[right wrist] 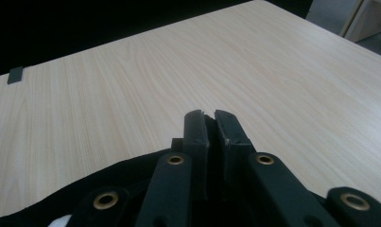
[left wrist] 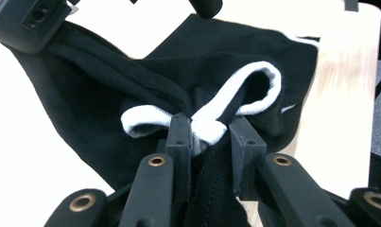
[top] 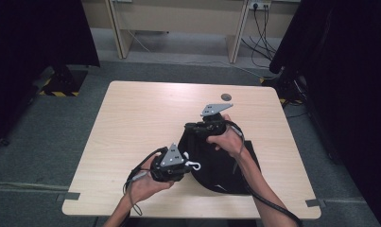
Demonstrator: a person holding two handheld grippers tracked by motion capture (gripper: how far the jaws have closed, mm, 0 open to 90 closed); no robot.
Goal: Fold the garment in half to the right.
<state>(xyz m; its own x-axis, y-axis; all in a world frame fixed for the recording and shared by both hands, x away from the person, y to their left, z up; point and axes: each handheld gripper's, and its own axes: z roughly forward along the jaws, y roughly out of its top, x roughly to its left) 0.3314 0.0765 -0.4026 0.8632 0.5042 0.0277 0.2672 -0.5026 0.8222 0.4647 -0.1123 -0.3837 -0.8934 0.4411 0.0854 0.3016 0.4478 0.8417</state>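
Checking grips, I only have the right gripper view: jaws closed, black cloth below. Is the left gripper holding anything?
Observer: Yes. The left gripper is clamped on the white-edged hem of the black garment.
Operator: Where does the garment lie?
Observer: At the near right part of the table, partly lifted between both grippers.
Operator: Does my right gripper have cloth?
Observer: The high view shows the right gripper at the garment's far edge, shut on it.

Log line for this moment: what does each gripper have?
left gripper: shut on white-edged hem | right gripper: shut on black garment | garment partly on table
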